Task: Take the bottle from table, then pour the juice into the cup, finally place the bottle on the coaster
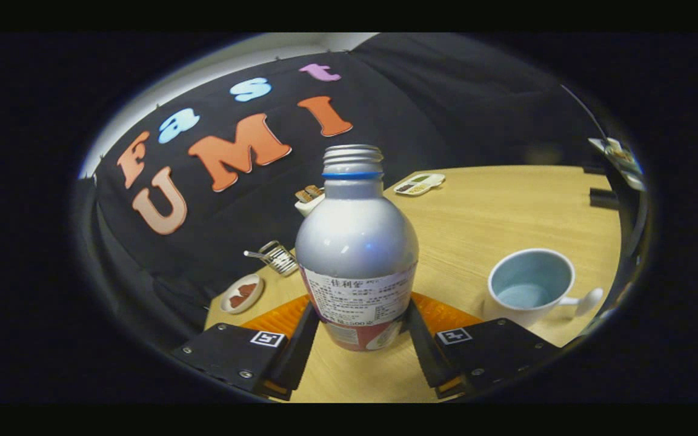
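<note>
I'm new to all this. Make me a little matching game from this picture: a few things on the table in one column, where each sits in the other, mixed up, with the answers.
Things:
1. bottle
2. cup
3. coaster
4. small dish

Places:
A. by the black cloth wall, left of the coaster
B. between the fingers of the gripper
C. right of the bottle, handle pointing right
D. flat on the table behind the bottle's base

Pairs: 1-B, 2-C, 3-D, 4-A

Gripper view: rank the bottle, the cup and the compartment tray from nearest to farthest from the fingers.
1. Bottle: between the fingers of the gripper, both against its lower body.
2. Cup: just ahead, to the right, on the table.
3. Compartment tray: far beyond the bottle, near the booth wall.
</note>
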